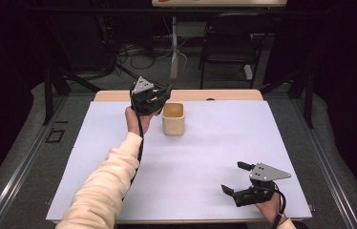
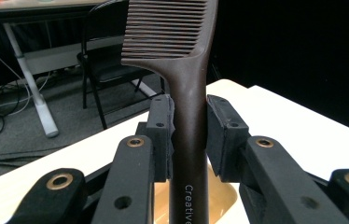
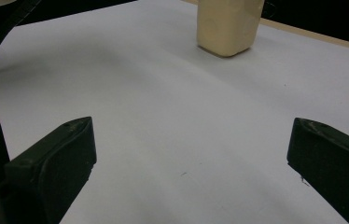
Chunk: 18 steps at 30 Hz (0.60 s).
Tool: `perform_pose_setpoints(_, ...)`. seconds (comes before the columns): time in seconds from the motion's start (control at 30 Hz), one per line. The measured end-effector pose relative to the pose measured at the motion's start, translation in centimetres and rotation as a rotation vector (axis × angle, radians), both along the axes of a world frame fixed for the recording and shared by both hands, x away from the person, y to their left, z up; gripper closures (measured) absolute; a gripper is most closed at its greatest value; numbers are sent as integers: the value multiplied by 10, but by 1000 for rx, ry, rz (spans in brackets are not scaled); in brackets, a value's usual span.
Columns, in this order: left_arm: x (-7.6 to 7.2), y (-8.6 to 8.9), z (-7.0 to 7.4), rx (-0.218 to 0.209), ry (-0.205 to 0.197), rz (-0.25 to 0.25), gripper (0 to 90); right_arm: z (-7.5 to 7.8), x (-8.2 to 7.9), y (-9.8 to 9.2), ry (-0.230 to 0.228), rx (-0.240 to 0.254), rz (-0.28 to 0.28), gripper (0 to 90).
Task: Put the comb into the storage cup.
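Here the left gripper (image 1: 160,98) at upper center clamps a comb (image 2: 189,107) upright, just left of the cup (image 1: 173,118); right gripper (image 1: 236,179) fingers spread empty.

Quick count: one brown comb (image 2: 182,93), one cream cup (image 1: 173,118), two grippers, a left gripper (image 1: 160,98) and a right gripper (image 1: 234,179), one white sheet (image 1: 191,162) over one worktop (image 1: 119,95), one chair (image 1: 229,43) behind.

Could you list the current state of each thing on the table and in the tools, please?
Comb: upright, clamped by its handle, teeth at top.
Left tool: shut on the comb, beside the cup.
Cup: upright on the table, open-topped.
Right tool: open, holding nothing.
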State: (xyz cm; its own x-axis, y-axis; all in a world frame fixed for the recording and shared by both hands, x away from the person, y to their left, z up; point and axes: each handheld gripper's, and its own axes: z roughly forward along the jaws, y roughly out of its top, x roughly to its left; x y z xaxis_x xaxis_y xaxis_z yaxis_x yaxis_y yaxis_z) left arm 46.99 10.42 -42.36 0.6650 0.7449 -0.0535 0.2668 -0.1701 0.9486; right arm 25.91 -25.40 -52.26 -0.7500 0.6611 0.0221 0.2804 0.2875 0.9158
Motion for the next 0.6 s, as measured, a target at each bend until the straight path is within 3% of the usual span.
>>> perform_pose_setpoints(0.6,5,-12,-3,-17,-39,-8,720,0,0,0,1,2,0,9)
